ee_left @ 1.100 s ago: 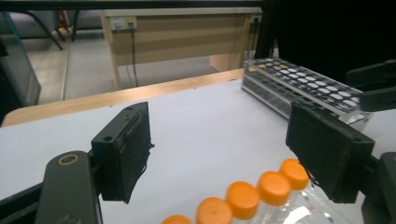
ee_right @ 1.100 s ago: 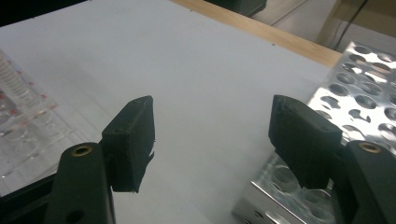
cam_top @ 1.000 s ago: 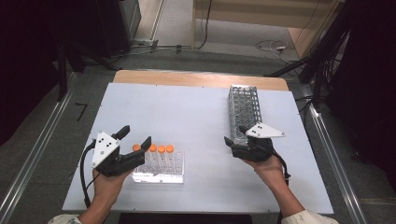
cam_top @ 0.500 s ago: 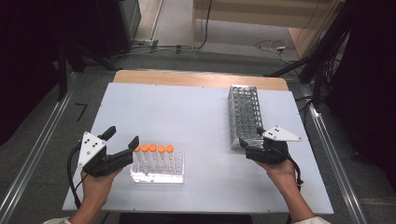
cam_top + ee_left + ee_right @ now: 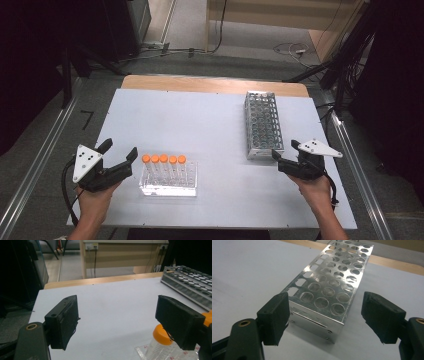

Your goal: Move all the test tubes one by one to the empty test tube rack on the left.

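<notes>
- The left gripper [image 5: 120,159], jaws spread wide with nothing between them, hovered near the front left corner of the bench, just beside the clear plastic rack [image 5: 169,179] holding five orange-capped tubes [image 5: 163,159]
- The right gripper [image 5: 283,159], equally agape and unladen, faced the near end of the metal tube rack [image 5: 262,125], which lay lengthwise toward the right edge, its holes vacant as far as could be seen
- Both sets of jaws had just been widening, with nothing caught between the pads
- In the left gripper view, one orange cap [image 5: 162,333] sat just inside the right-hand jaw
- Judged from this, the next tube pick would go best with the left gripper centred over one cap, clear of its neighbours, closing below the cap on the tube wall
- The right gripper looked placed to steady the metal rack
</notes>
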The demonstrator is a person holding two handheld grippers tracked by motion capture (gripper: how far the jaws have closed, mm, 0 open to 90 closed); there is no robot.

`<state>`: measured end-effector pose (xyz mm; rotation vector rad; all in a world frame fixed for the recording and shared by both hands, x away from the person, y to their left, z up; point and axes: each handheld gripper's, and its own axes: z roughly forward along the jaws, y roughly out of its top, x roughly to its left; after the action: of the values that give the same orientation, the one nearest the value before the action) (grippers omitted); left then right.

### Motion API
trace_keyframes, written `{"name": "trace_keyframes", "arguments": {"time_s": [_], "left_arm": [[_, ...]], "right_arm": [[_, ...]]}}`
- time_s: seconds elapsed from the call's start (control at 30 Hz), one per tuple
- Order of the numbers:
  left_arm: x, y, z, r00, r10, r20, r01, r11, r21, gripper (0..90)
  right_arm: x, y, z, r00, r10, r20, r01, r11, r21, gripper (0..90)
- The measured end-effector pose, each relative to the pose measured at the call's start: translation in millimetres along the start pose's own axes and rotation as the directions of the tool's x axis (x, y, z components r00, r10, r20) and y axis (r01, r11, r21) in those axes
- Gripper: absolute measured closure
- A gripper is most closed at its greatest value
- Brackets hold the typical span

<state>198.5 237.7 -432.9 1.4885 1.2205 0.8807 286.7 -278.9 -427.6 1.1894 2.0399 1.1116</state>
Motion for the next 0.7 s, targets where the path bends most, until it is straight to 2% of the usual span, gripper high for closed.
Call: {"name": "trace_keyframes", "arguments": {"time_s": [0.27,0.57,0.7], "left_arm": [[9.1,-7.4,0.9,0.9992,-0.006,-0.039,0.007,0.9997,0.023,19.0],[17.2,-19.3,0.9,0.9983,0.017,-0.055,-0.013,0.9970,0.076,19.0],[20.8,-24.2,1.1,0.9984,0.012,-0.055,-0.007,0.9950,0.100,19.0]], "right_arm": [[-9.3,-6.6,-7.4,0.9996,0.017,0.024,-0.017,1.000,-0.002,21.4],[-23.4,-16.2,-15.0,0.9970,0.031,0.072,-0.032,0.999,0.010,21.3],[-29.2,-20.5,-17.9,0.9947,0.047,0.091,-0.048,0.999,0.012,21.3]]}}
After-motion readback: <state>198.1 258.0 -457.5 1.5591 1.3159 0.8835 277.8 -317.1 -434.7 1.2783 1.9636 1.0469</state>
